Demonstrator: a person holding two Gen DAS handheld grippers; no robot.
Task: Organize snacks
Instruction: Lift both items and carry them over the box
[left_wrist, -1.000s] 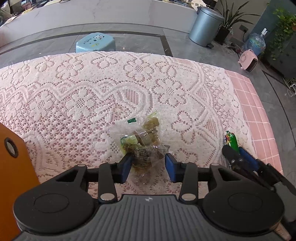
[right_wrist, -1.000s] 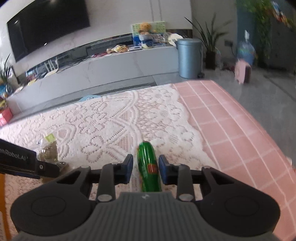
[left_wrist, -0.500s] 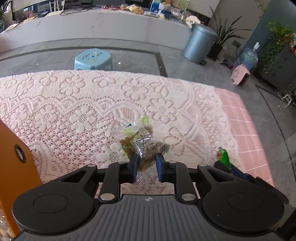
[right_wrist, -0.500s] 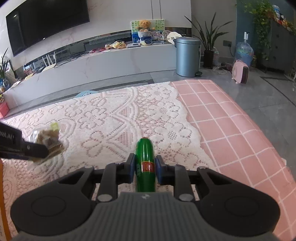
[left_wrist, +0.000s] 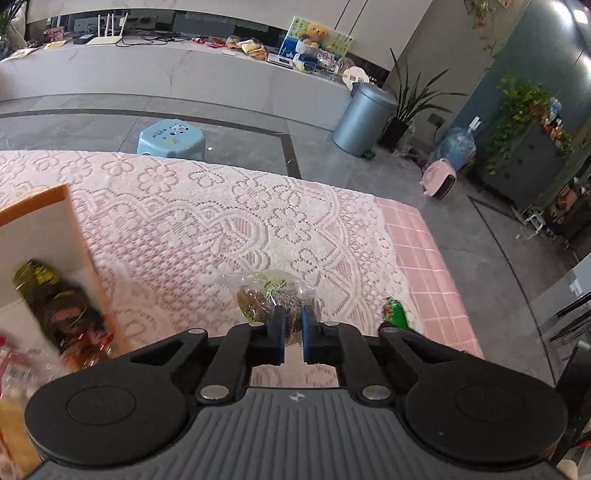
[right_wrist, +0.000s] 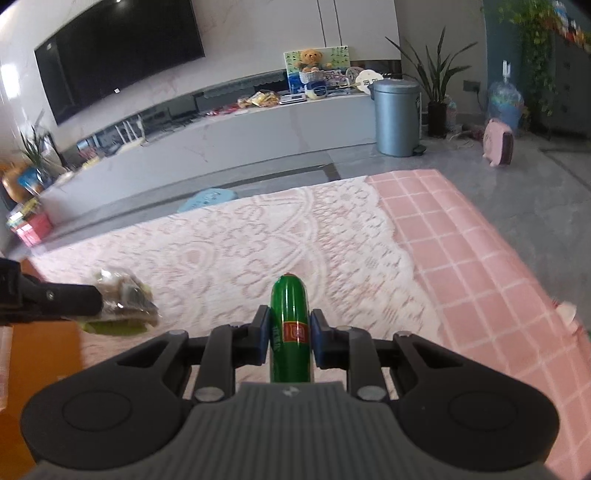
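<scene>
My left gripper (left_wrist: 291, 323) is shut on a clear bag of small brown and green snacks (left_wrist: 266, 293) and holds it above the lace tablecloth (left_wrist: 207, 221). The bag also shows in the right wrist view (right_wrist: 123, 295), at the tip of the left gripper. My right gripper (right_wrist: 289, 330) is shut on a green sausage-shaped snack stick (right_wrist: 289, 321) with a red label, lifted above the cloth. The stick's tip shows in the left wrist view (left_wrist: 395, 312). An orange box (left_wrist: 79, 258) with a white inside stands at the left and holds several snack packs (left_wrist: 62, 317).
The table's right part carries a pink checked cloth (right_wrist: 480, 266), with its edge close by. On the floor beyond stand a blue stool (left_wrist: 171, 136), a grey bin (left_wrist: 360, 122), a pink heater (left_wrist: 439, 179) and potted plants.
Both grippers have closed on their snacks and lifted them off the cloth. The left gripper has swung towards the orange box, whose open inside has come into view.
</scene>
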